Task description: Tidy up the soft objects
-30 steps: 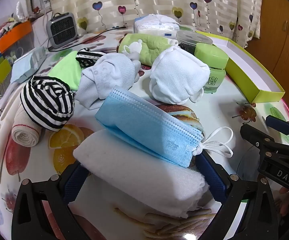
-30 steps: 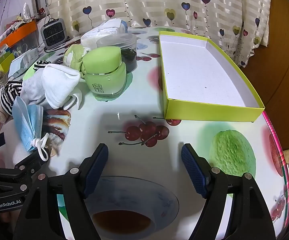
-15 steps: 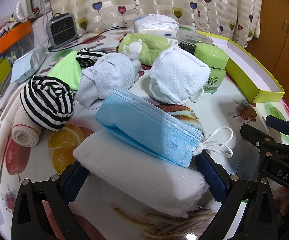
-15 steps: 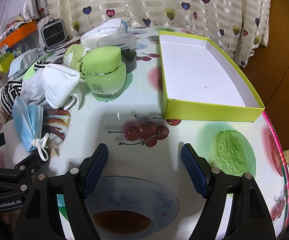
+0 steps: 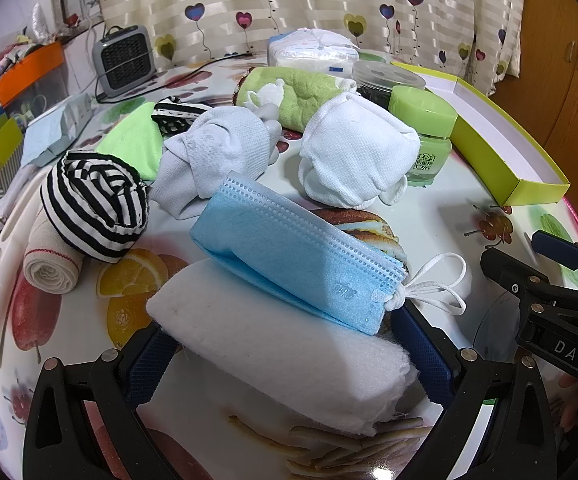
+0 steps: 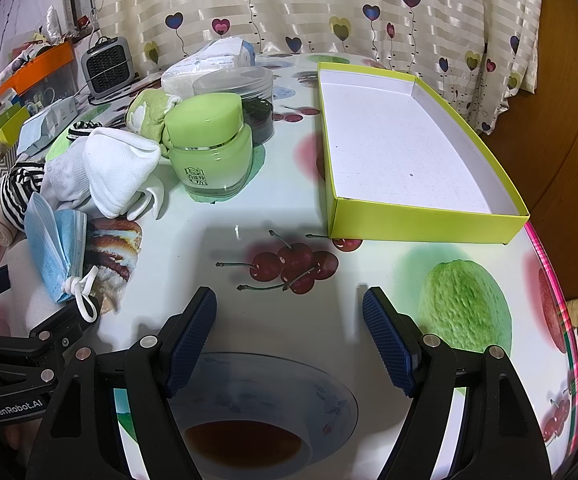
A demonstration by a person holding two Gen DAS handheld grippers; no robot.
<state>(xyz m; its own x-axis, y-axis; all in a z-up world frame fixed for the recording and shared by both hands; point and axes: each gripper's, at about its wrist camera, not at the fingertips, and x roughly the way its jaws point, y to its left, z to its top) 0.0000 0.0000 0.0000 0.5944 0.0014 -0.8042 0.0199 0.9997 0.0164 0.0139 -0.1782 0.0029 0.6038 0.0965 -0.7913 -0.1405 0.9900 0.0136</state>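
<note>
A white wadding pad (image 5: 249,332) lies on the fruit-print table between the two fingers of my left gripper (image 5: 285,352), which stands open around it. A stack of blue face masks (image 5: 297,256) rests tilted on the pad. Behind them are a white sock bundle (image 5: 353,156), a pale grey sock bundle (image 5: 217,152), a black-and-white striped bundle (image 5: 93,208), a bandage roll (image 5: 49,272) and a green towel roll (image 5: 301,96). My right gripper (image 6: 289,320) is open and holds nothing. It hovers over bare table in front of the lime-green box (image 6: 429,224), whose white inside holds nothing.
A green jar (image 6: 209,144) and a clear lidded jar (image 6: 241,84) stand left of the box. A bowl of brown liquid (image 6: 245,440) sits under the right gripper. A tissue pack (image 5: 313,52), a small heater (image 5: 123,58) and storage bins are at the back. The table edge (image 6: 557,292) runs close on the right.
</note>
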